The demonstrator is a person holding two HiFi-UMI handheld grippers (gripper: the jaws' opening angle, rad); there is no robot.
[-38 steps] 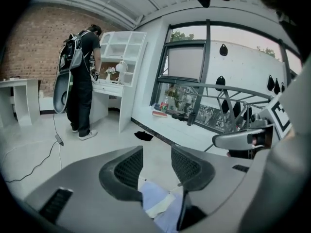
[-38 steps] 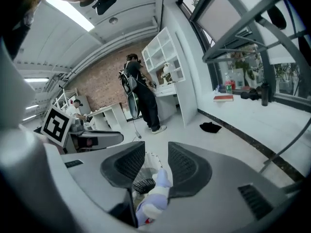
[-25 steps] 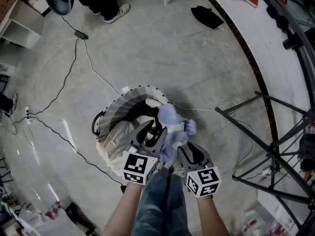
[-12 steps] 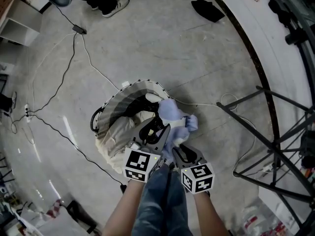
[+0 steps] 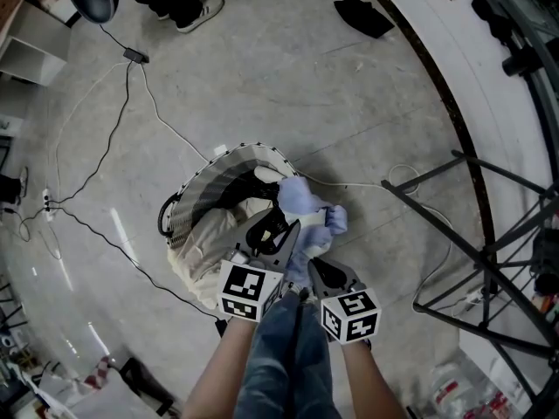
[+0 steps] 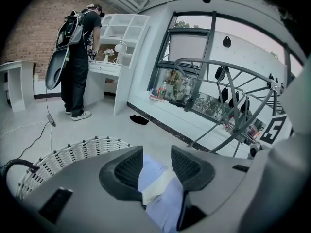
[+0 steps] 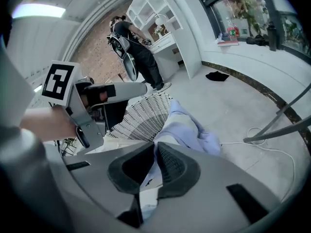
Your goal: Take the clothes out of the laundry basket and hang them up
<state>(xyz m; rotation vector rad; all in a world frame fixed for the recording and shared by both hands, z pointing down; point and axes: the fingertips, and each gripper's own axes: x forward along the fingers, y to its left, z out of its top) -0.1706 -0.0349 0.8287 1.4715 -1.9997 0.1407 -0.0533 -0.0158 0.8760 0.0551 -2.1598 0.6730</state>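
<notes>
A light blue garment (image 5: pixel 301 203) is lifted above the white woven laundry basket (image 5: pixel 218 168), which stands on the floor. My left gripper (image 5: pixel 271 230) holds the garment: blue cloth with a cream label (image 6: pixel 155 188) fills the gap between its pads. My right gripper (image 5: pixel 319 269) sits just beside it, lower right. Its jaws are closing, and the pads stand almost together with a fold of the blue garment (image 7: pixel 187 130) pinched between them. The basket rim (image 7: pixel 146 115) shows behind the cloth. Cream fabric (image 5: pixel 196 260) lies in the basket.
A dark metal drying rack (image 5: pixel 489 251) stands to the right. Cables (image 5: pixel 131 103) run across the grey floor on the left. A black cloth (image 5: pixel 365 16) lies near the window wall. A person in dark clothes (image 6: pixel 77 62) stands by white shelves.
The right gripper has drawn in close to the left one and its jaws have come together on the blue garment. The left gripper and the basket stay as they were.
</notes>
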